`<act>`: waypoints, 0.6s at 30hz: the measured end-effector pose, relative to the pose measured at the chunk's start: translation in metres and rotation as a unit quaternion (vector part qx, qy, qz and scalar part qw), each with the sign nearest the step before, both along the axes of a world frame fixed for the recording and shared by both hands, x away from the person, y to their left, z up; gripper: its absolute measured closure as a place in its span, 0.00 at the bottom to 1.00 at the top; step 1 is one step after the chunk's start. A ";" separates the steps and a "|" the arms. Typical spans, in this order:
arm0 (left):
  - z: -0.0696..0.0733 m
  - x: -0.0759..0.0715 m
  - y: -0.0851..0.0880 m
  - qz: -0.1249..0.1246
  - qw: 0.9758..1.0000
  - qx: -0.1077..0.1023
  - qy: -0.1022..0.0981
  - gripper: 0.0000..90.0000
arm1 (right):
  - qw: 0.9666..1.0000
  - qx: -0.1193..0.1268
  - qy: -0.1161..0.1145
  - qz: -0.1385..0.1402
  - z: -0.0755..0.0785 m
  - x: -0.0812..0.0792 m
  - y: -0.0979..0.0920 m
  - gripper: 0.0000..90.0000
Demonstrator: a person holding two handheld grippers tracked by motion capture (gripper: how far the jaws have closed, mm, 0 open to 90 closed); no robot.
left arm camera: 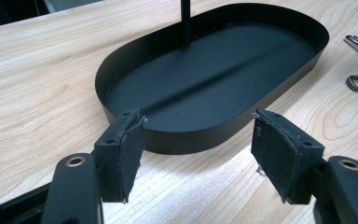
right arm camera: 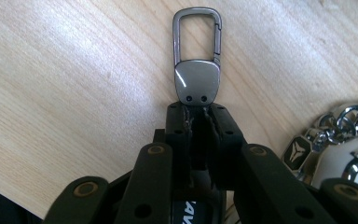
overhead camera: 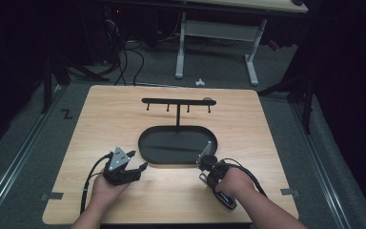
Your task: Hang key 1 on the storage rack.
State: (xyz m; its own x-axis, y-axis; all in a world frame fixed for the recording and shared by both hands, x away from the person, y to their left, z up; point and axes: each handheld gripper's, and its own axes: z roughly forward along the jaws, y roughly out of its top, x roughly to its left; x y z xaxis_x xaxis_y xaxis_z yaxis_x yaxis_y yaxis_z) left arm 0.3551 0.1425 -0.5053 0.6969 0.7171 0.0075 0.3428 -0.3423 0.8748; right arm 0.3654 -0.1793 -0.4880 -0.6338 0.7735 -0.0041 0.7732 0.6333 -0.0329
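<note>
A small metal key clip (right arm camera: 197, 60) is clamped at its flat plate end between the closed pads of the right gripper (right arm camera: 196, 114), low over the wooden table (overhead camera: 100, 124) just near and right of the black oval tray (overhead camera: 145, 140). It is judged light, rigid and slippery, so the flat plate is the best place to be gripped. A second key bunch (right arm camera: 340, 135) lies beside it. The left gripper (left arm camera: 198, 149) is held with its jaws apart, empty, near the tray's near-left rim.
</note>
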 end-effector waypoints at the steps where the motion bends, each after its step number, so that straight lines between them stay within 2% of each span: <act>1: 0.000 0.000 0.000 0.000 1.000 0.001 0.001 0.38 | 1.000 -0.002 0.000 0.001 0.000 -0.001 0.000 0.89; 3: -0.001 0.000 0.000 0.000 1.000 0.000 0.002 0.38 | 1.000 -0.002 0.000 0.003 0.001 -0.002 0.000 0.89; 8: -0.001 -0.001 0.000 0.000 1.000 -0.004 0.003 0.38 | 1.000 0.027 -0.013 -0.008 0.015 -0.003 -0.007 0.89; 11: -0.001 -0.002 0.000 0.000 1.000 -0.003 0.003 0.38 | 0.999 0.035 -0.021 -0.015 0.020 -0.004 -0.009 0.89; 13: -0.001 -0.002 0.001 0.001 1.000 -0.003 0.004 0.38 | 0.998 0.045 -0.028 -0.025 0.027 -0.005 -0.013 0.89; 15: -0.001 -0.002 0.000 0.002 1.000 -0.003 0.004 0.38 | 0.998 0.055 -0.040 -0.013 0.033 -0.005 -0.018 0.89; 17: -0.001 -0.002 0.000 0.002 1.000 -0.003 0.005 0.38 | 0.997 0.060 -0.039 -0.030 0.040 -0.008 -0.019 0.89; 18: -0.001 -0.002 0.000 0.002 1.000 -0.005 0.009 0.38 | 0.997 0.064 -0.047 -0.024 0.046 -0.008 -0.021 0.89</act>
State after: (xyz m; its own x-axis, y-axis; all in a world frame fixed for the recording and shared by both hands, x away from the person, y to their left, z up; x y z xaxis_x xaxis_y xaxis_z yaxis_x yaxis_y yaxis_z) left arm 0.3532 0.1429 -0.5063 0.6935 0.7204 -0.0126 0.3600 -0.3313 0.8721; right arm 0.3574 -0.2000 -0.4419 -0.5969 0.8014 0.0392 0.7991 0.5893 0.1195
